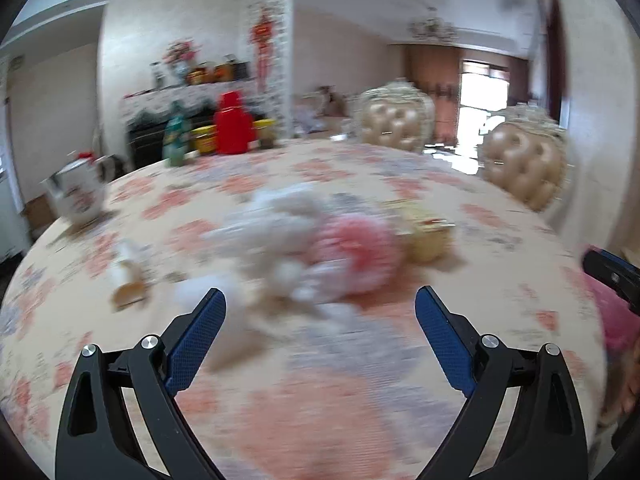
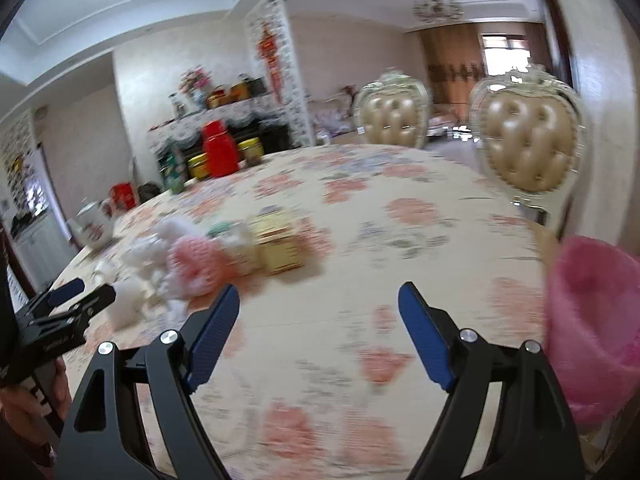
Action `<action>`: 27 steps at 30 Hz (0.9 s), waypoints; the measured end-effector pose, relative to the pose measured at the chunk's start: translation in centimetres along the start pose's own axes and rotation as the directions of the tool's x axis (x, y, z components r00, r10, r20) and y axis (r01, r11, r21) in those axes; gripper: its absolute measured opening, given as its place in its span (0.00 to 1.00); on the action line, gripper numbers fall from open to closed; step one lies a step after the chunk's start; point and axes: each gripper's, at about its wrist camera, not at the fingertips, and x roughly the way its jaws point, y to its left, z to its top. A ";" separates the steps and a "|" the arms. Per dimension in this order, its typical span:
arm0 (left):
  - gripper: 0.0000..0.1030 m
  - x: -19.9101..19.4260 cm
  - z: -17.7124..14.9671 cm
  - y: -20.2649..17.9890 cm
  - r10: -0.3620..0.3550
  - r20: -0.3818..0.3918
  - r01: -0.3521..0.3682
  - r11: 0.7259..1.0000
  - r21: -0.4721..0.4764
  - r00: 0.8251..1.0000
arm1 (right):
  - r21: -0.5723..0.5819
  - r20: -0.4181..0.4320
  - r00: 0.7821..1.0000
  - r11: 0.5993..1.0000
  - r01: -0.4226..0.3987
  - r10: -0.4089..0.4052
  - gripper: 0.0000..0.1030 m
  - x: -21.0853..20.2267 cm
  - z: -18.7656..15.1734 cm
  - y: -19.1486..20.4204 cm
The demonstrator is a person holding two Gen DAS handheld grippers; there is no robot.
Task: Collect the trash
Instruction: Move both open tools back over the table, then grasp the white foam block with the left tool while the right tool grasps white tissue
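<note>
A blurred heap of trash lies on the floral tablecloth: white crumpled tissues (image 1: 276, 236), a pink foam net (image 1: 356, 256) and a small yellow box (image 1: 426, 236). My left gripper (image 1: 320, 312) is open and empty, just short of the heap. A brown scrap (image 1: 128, 292) lies to its left. In the right wrist view the same tissues (image 2: 148, 256), pink net (image 2: 192, 264) and yellow box (image 2: 278, 248) sit left of my right gripper (image 2: 318, 308), which is open and empty over bare cloth. A bin with a pink bag (image 2: 596, 320) stands at the table's right edge.
A white teapot (image 1: 76, 192) stands at the table's left edge. A red jar (image 1: 234, 124), green bottle (image 1: 176, 136) and yellow tins (image 1: 204, 138) stand at the far side. Two padded chairs (image 2: 528, 140) stand behind the table. The left gripper shows in the right wrist view (image 2: 80, 296).
</note>
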 end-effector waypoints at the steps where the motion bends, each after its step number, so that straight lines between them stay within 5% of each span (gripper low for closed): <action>1: 0.87 0.1 -0.1 1.3 0.024 -0.009 -0.024 0.999 -0.021 1.000 | -0.017 -0.009 1.000 1.000 -0.015 0.015 0.77 0.6 0.0 1.3; 5: 0.87 1.9 -0.1 5.1 0.107 -0.082 -0.115 0.989 -0.090 0.991 | -0.072 -0.045 0.997 0.995 -0.071 0.068 0.77 2.6 0.0 5.2; 12: 0.87 5.6 0.6 7.9 0.151 -0.180 -0.178 0.974 -0.142 0.972 | -0.145 -0.087 0.988 0.980 -0.136 0.124 0.77 6.0 0.5 9.9; 21: 0.87 9.9 0.5 6.7 0.141 -0.269 -0.172 0.980 -0.097 0.953 | -0.193 -0.132 0.976 0.962 -0.195 0.172 0.76 9.9 1.3 12.7; 23: 0.77 10.4 0.5 6.9 0.108 -0.283 -0.143 0.984 -0.108 0.953 | -0.203 -0.152 0.972 0.957 -0.206 0.177 0.71 10.9 1.3 13.3; 24: 0.62 10.5 0.5 7.2 0.095 -0.288 -0.133 0.984 -0.116 0.953 | -0.208 -0.160 0.971 0.956 -0.210 0.178 0.70 11.4 1.3 13.7; 27: 0.58 9.9 0.4 8.3 0.089 -0.264 -0.127 0.983 -0.133 0.960 | -0.233 -0.197 0.960 0.941 -0.245 0.202 0.65 12.8 1.2 15.3</action>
